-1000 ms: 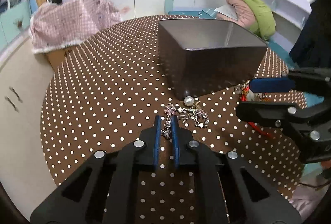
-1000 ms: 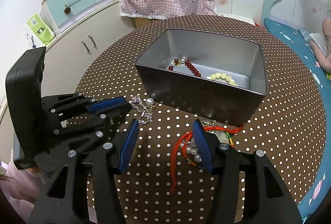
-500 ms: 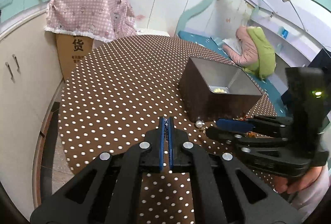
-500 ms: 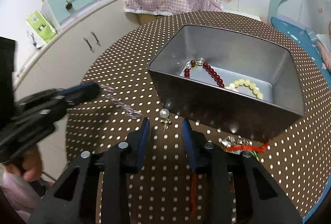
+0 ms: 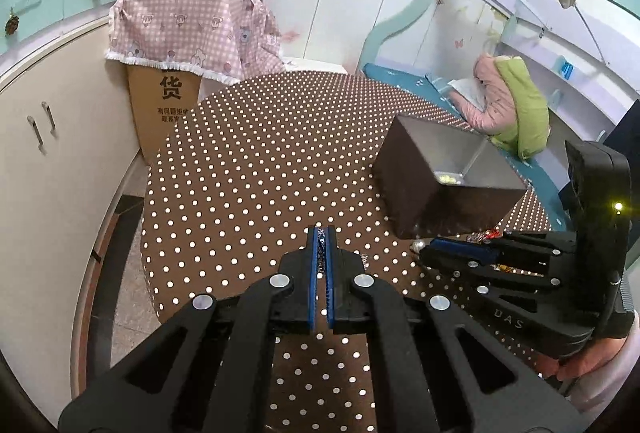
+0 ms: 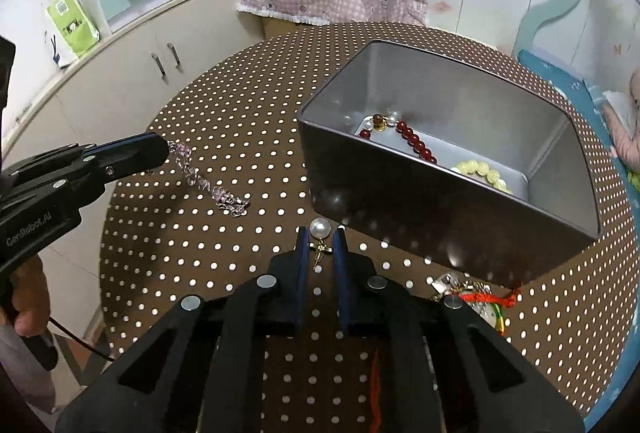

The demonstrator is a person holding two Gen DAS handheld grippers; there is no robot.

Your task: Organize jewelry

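Observation:
My left gripper [image 5: 321, 233] is shut on a silver and pink chain bracelet [image 6: 200, 183]. The chain hangs slanting from its tip [image 6: 160, 151], and its lower end rests on the dotted table. My right gripper [image 6: 320, 233] is closing on a pearl earring [image 6: 321, 228]. The pearl sits between the fingertips with the pads against it, and its gold cross lies between the blue pads. From the left wrist view the right gripper [image 5: 430, 253] is low by the grey metal box [image 5: 420, 189]. That box [image 6: 400, 201] holds a dark red bead bracelet [image 6: 416, 143] and a pale yellow one [image 6: 480, 169].
More jewellery with a red cord [image 6: 476, 293] lies in a tangle at the box's near right corner. The round brown dotted table [image 5: 248, 169] ends close on the left, above white cupboards [image 5: 52, 137]. A hand [image 6: 24, 301] holds the left gripper's handle.
The left gripper has lifted the chain up and away to the left of the box. The right gripper has moved over the pearl earring, and its jaws have narrowed around it.

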